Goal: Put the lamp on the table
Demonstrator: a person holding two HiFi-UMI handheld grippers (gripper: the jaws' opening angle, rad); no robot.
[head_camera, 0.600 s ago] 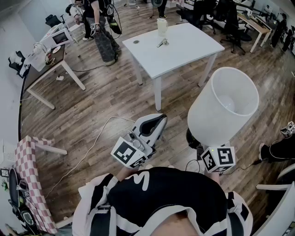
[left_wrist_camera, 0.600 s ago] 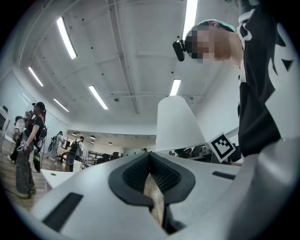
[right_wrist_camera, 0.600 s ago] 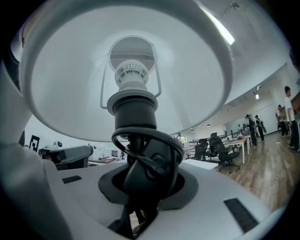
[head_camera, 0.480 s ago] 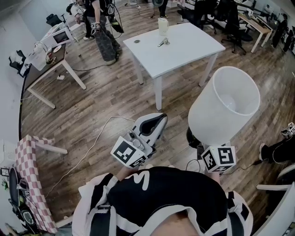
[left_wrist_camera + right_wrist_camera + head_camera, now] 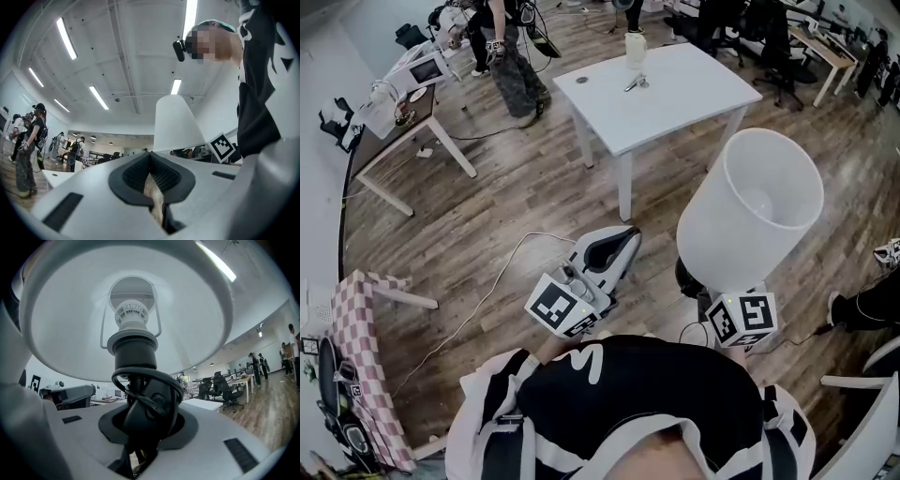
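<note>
The lamp has a wide white shade (image 5: 750, 211) and a black stem with a cord coiled round it (image 5: 140, 394). It stands upright in the air, with my right gripper (image 5: 698, 286) shut on the stem below the shade. From the right gripper view I look up into the shade (image 5: 70, 310) at the socket. My left gripper (image 5: 622, 248) is held to the lamp's left at waist height, jaws shut with nothing between them (image 5: 154, 185). The white table (image 5: 694, 98) stands ahead across the wooden floor, apart from the lamp.
On the table sit a pale jar (image 5: 635, 49), a small metal object (image 5: 634, 84) and a round disc (image 5: 578, 80). A cable (image 5: 478, 305) trails on the floor. A cluttered desk (image 5: 398, 117) stands left, a checkered cloth (image 5: 356, 347) near left, a person (image 5: 506, 47) behind, and office chairs (image 5: 769, 42) far right.
The lamp and right gripper have shifted slightly up and left in the head view. The person at the back has stepped along. The left gripper has hardly moved.
</note>
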